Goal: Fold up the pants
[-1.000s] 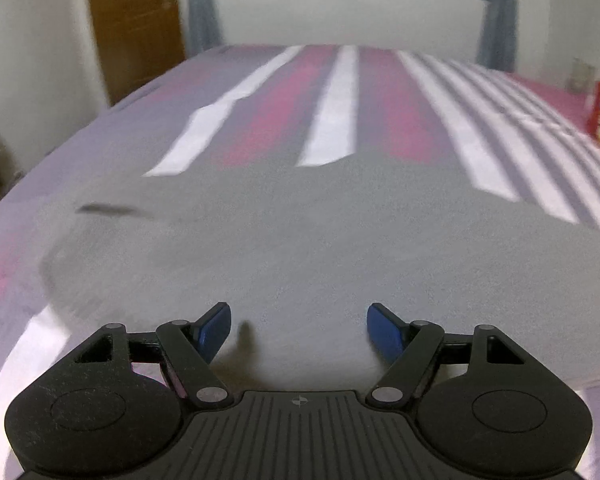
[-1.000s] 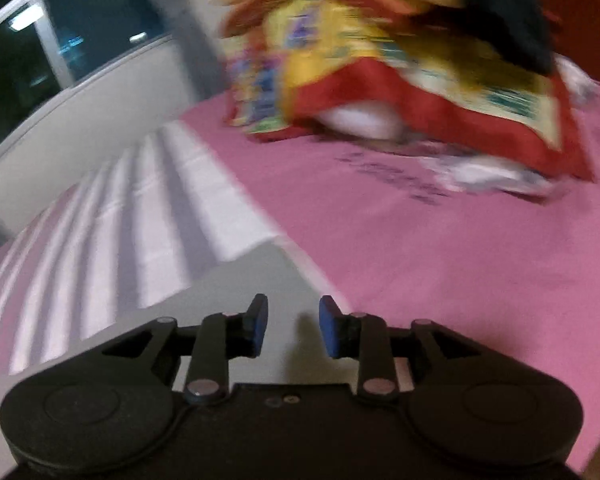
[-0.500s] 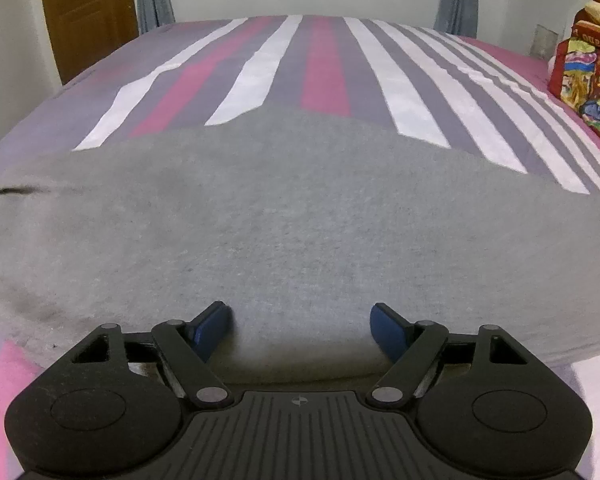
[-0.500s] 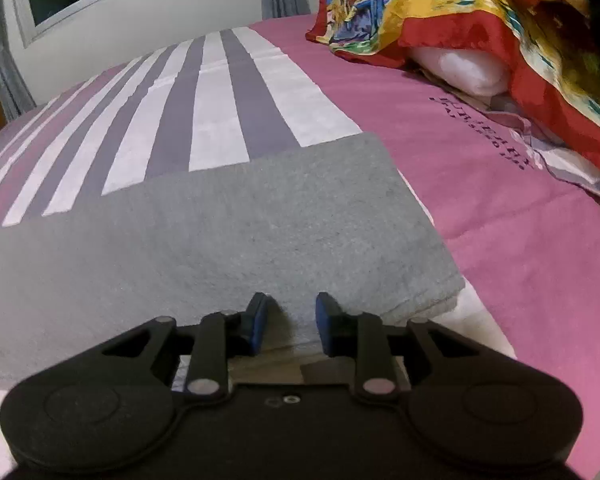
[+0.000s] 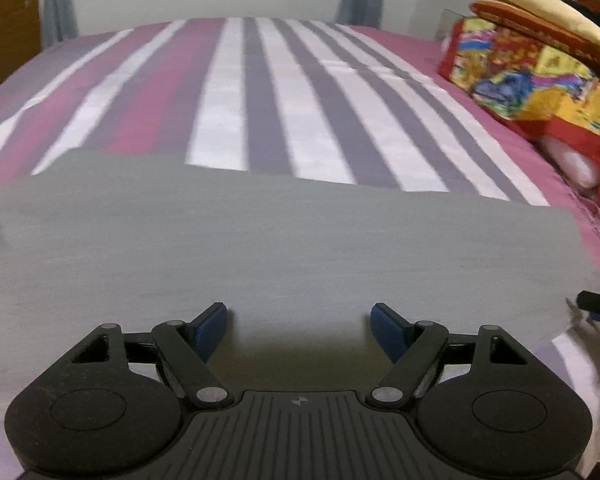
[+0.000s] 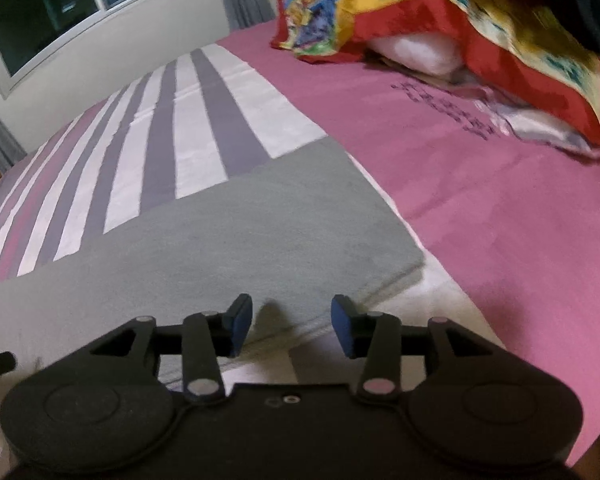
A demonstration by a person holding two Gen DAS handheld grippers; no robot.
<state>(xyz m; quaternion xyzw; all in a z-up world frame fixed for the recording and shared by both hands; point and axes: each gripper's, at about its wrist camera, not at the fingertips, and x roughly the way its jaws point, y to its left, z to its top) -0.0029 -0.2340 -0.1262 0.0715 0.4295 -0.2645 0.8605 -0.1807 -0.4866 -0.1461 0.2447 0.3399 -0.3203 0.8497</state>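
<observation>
The grey pants lie flat in a long folded band across the striped bed. My left gripper is open and empty, with its blue pads over the near edge of the pants. In the right wrist view the pants' right end shows a layered near edge. My right gripper is open and empty, just above that near edge by the right corner. A bit of the right gripper shows at the right edge of the left wrist view.
The bed sheet has purple, white and pink stripes, and pink at the right. A pile of colourful red and yellow bedding with a white pillow sits at the right, also in the right wrist view. A window is behind.
The right gripper's jaws have opened wider. Both grippers have shifted along the near edge of the pants, the left one to the right so the pants' right end now shows.
</observation>
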